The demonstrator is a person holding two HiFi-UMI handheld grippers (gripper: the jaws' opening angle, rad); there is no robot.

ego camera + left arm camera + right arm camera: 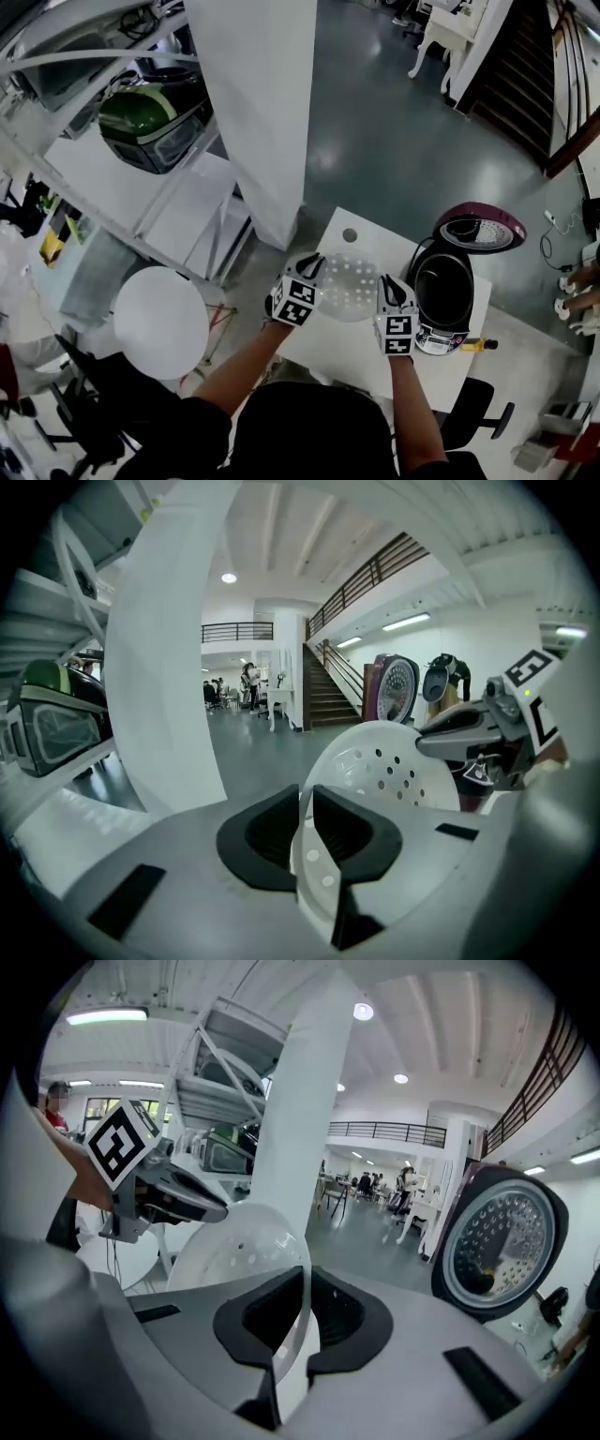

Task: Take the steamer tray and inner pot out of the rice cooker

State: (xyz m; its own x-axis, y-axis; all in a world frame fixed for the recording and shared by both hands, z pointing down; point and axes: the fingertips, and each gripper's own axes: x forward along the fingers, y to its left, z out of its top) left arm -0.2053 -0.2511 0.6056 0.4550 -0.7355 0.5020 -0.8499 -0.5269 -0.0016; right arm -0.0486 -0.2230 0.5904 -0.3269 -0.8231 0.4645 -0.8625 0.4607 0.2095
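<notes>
Over the white table (375, 234), beside the open rice cooker (433, 333) with its inner pot (443, 289) inside, you are holding the steamer tray (349, 286) aloft. The left gripper (316, 269) and right gripper (386, 286) are pinching opposite rims, jaws nearly closed. Uneven pulling could slip the thin rim free.

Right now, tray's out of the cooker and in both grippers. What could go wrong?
Left gripper and right gripper each pinch only the thin rim of the steamer tray: one slip and it may tip. The left side hangs near the table edge, so it could be set down overhanging.
</notes>
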